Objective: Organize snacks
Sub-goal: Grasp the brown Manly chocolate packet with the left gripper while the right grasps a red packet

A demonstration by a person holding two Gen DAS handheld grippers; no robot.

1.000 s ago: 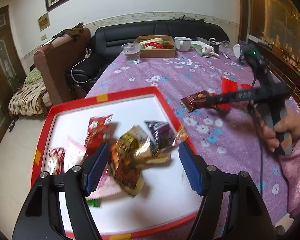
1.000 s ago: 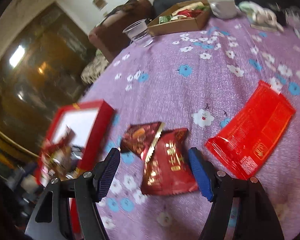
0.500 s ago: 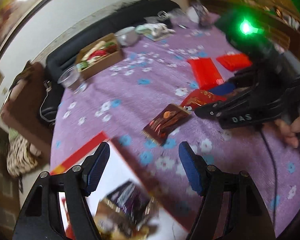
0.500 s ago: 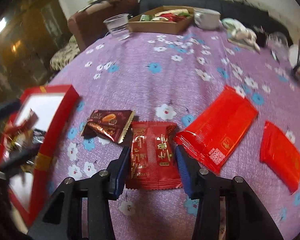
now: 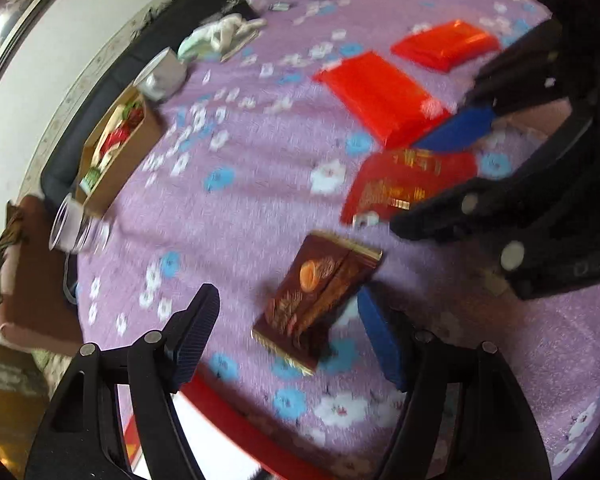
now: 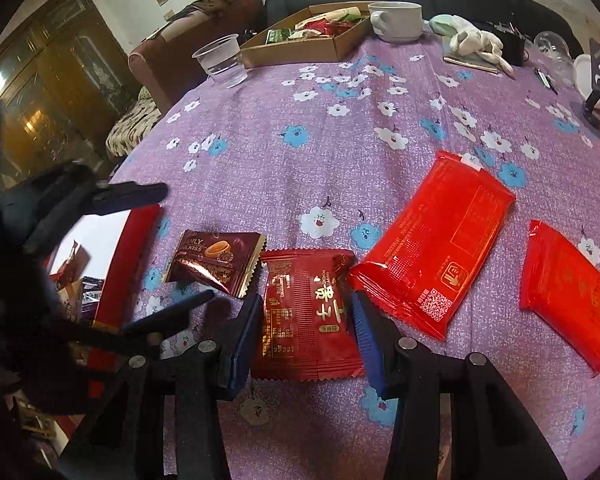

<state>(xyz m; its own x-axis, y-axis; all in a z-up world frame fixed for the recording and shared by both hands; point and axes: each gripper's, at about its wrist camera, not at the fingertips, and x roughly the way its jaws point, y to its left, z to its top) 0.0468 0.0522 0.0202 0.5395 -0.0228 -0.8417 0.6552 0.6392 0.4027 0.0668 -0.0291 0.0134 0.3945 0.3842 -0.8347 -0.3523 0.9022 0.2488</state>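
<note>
A brown biscuit packet (image 5: 320, 300) (image 6: 216, 260) lies on the purple flowered tablecloth beside the red tray (image 6: 128, 256) (image 5: 236, 416). My left gripper (image 5: 288, 332) is open, its fingers either side of that packet's near end. A dark red snack packet (image 6: 308, 316) (image 5: 408, 188) lies flat next to it. My right gripper (image 6: 304, 332) has its blue pads (image 6: 364, 340) close against both long edges of that packet, which rests on the cloth. Several snacks lie inside the tray (image 6: 72, 276).
Two bright red packs (image 6: 436, 248) (image 6: 568, 292) lie to the right. A cardboard box of snacks (image 6: 304, 40), a plastic cup (image 6: 220, 60), a white mug (image 6: 396, 20) and small clutter stand at the far side. A sofa lies beyond the table.
My left gripper left the tray, swung over the tablecloth and came down around the brown packet. My right gripper narrowed from wide open to close around the dark red packet.
</note>
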